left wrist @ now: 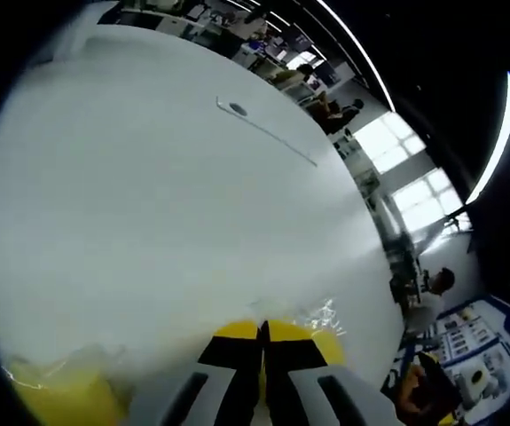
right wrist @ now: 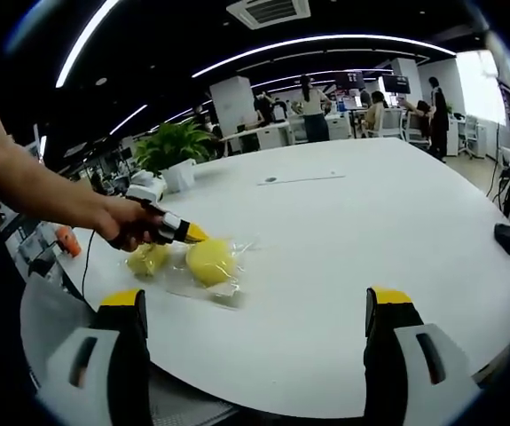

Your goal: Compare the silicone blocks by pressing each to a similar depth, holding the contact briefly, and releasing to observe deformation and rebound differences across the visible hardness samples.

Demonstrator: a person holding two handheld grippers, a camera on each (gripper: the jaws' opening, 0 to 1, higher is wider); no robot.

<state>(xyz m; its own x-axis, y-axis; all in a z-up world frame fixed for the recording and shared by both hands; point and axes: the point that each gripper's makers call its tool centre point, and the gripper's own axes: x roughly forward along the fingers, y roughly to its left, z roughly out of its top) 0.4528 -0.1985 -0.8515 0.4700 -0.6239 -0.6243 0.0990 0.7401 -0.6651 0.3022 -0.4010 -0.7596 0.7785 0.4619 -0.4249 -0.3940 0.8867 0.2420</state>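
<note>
Two yellow silicone blocks lie in clear plastic wrap on the white table (right wrist: 396, 231): a rounder block (right wrist: 210, 262) and a smaller block (right wrist: 148, 259) to its left. A hand holds my left gripper (right wrist: 191, 233), whose shut yellow tips sit at the rounder block's upper edge. In the left gripper view my left gripper (left wrist: 262, 333) has its jaws closed together with nothing between them. A yellow block (left wrist: 59, 395) shows at the lower left and crinkled wrap (left wrist: 325, 315) by the tips. My right gripper (right wrist: 255, 306) hovers nearer the table's edge, jaws wide open and empty.
A thin flat strip with a dark dot (right wrist: 299, 177) (left wrist: 263, 129) lies farther across the table. A potted plant (right wrist: 175, 142) stands at the far left edge, a black object (right wrist: 507, 240) at the right edge. People sit at desks beyond.
</note>
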